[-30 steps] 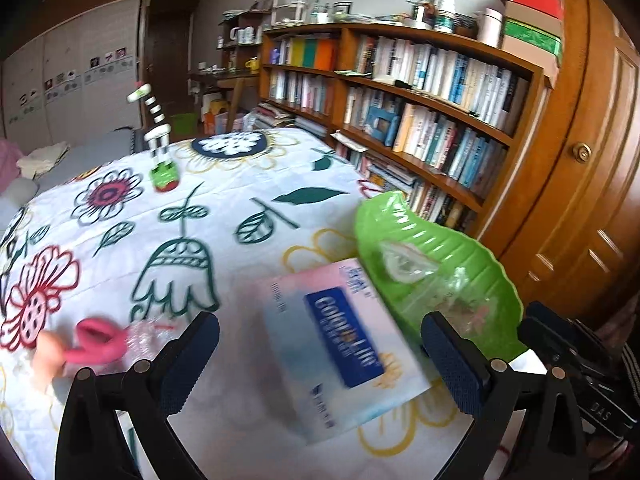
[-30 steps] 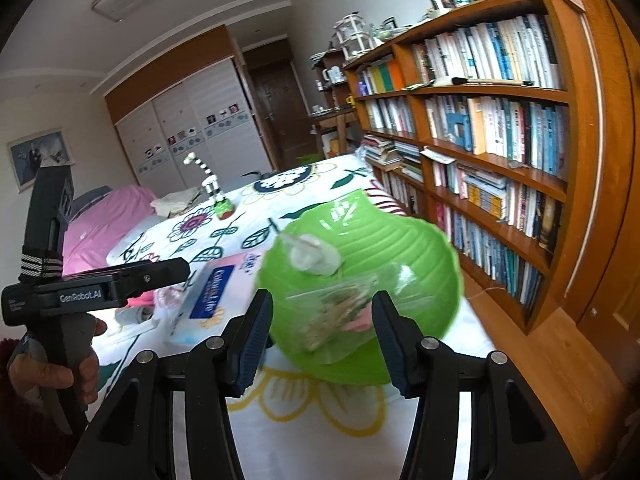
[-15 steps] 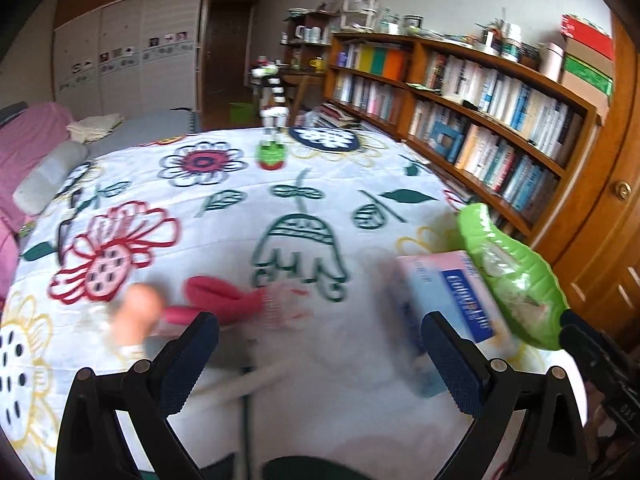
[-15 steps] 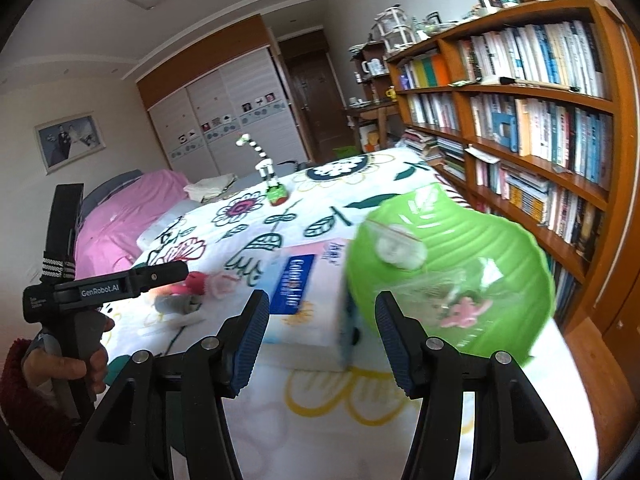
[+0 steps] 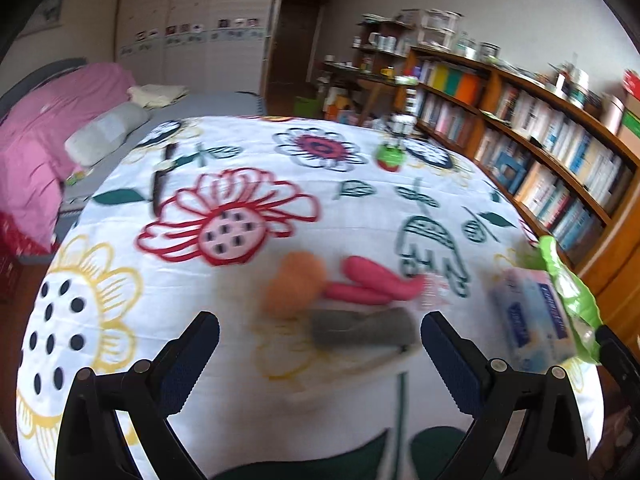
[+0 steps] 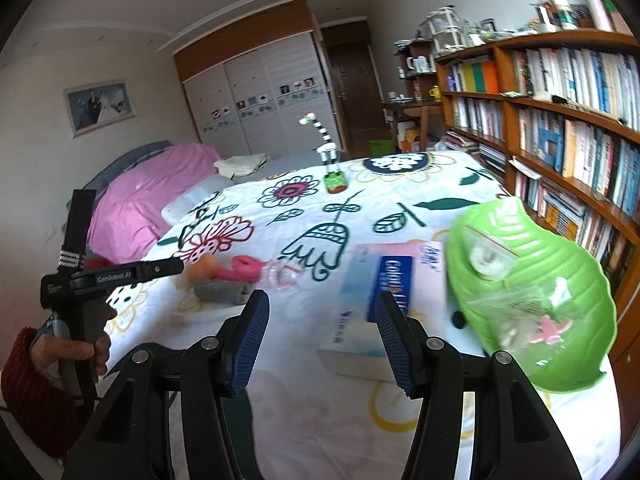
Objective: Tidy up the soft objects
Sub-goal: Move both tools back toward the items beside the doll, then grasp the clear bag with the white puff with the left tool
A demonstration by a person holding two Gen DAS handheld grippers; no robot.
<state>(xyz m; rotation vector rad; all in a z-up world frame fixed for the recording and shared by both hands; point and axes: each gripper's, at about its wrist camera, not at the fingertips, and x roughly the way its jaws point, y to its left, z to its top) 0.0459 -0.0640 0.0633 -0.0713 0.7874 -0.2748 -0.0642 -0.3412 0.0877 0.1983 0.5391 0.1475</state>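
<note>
An orange soft ball (image 5: 294, 282), a pink soft piece (image 5: 374, 282) and a grey rolled cloth (image 5: 360, 328) lie together on the floral tablecloth (image 5: 224, 152); the pink piece also shows in the right wrist view (image 6: 240, 270). My left gripper (image 5: 320, 354) is open and empty, just short of the grey cloth. My right gripper (image 6: 318, 328) is open and empty above the cloth, near a blue-and-white tissue pack (image 6: 380, 300). A green leaf-shaped bowl (image 6: 520, 240) at the right holds small clear bags.
A striped toy on a green base (image 6: 330, 160) stands at the table's far side. A bookshelf (image 6: 560, 120) runs along the right. A pink bed (image 6: 140, 196) lies beyond the table's left. The tissue pack (image 5: 536, 320) lies beside the bowl (image 5: 568, 292).
My left gripper has swung left, from over the tissue pack to the orange, pink and grey soft things. My right gripper has drawn back and left from the green bowl.
</note>
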